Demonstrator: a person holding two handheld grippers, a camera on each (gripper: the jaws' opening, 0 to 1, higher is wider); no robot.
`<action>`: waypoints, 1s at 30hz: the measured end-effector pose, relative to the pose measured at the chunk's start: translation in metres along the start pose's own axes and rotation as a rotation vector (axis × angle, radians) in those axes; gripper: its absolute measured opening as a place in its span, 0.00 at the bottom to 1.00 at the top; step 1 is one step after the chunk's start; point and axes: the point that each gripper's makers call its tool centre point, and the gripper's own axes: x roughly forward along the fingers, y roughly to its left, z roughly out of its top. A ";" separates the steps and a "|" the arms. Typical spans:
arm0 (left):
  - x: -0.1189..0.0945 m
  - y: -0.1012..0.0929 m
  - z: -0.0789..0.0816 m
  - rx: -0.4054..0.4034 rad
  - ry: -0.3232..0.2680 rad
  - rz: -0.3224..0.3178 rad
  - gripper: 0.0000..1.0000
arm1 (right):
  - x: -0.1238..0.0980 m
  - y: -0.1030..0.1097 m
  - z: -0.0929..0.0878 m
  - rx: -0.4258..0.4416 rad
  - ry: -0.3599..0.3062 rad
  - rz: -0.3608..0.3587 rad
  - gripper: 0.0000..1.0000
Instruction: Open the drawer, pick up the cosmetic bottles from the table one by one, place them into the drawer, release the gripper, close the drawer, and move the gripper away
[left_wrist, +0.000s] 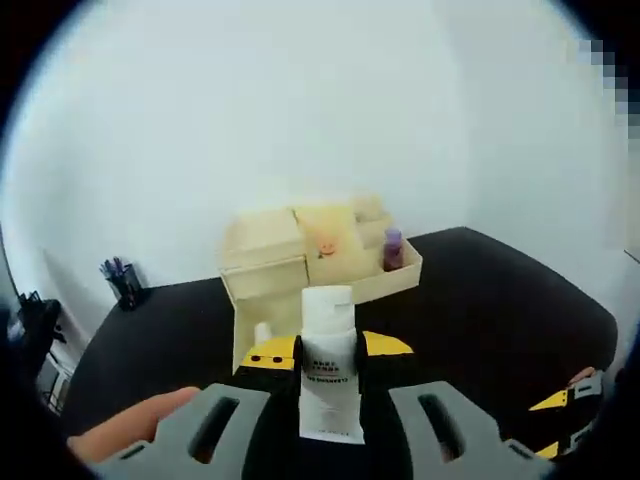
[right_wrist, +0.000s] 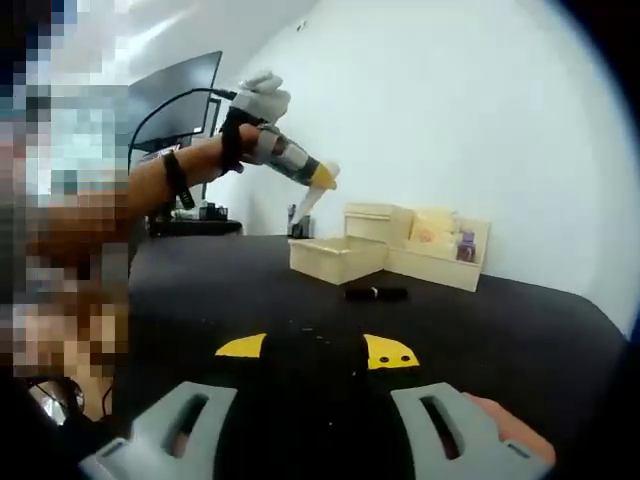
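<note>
Holding the white cosmetic tube with dark lettering (left_wrist: 329, 375) upright between your left gripper (left_wrist: 328, 352)'s jaws, you have the pale wooden organiser's pulled-out drawer (right_wrist: 337, 257) straight ahead and below, beyond the tube's tip. The tube's long axis runs along the jaws, towards the drawer. A dark slim bottle (right_wrist: 375, 293) lies on the black table (right_wrist: 520, 320) just in front of the drawer. Your right gripper (right_wrist: 316, 349) sits low and near, jaws spread wide and empty.

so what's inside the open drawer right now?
In the left gripper view the open drawer shows one small pale item by its left wall. The white tube held in the left gripper covers the rest. In the right gripper view the drawer's front wall hides its inside.
</note>
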 end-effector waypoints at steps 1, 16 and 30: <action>0.003 0.004 0.002 0.008 0.000 0.012 0.18 | 0.000 0.000 0.000 -0.006 0.002 0.001 0.32; 0.044 0.024 0.010 0.002 0.046 0.030 0.18 | -0.005 -0.010 0.006 0.061 -0.046 -0.020 0.32; 0.078 0.026 -0.007 -0.043 0.080 0.051 0.18 | -0.003 -0.013 0.007 0.106 -0.058 -0.030 0.32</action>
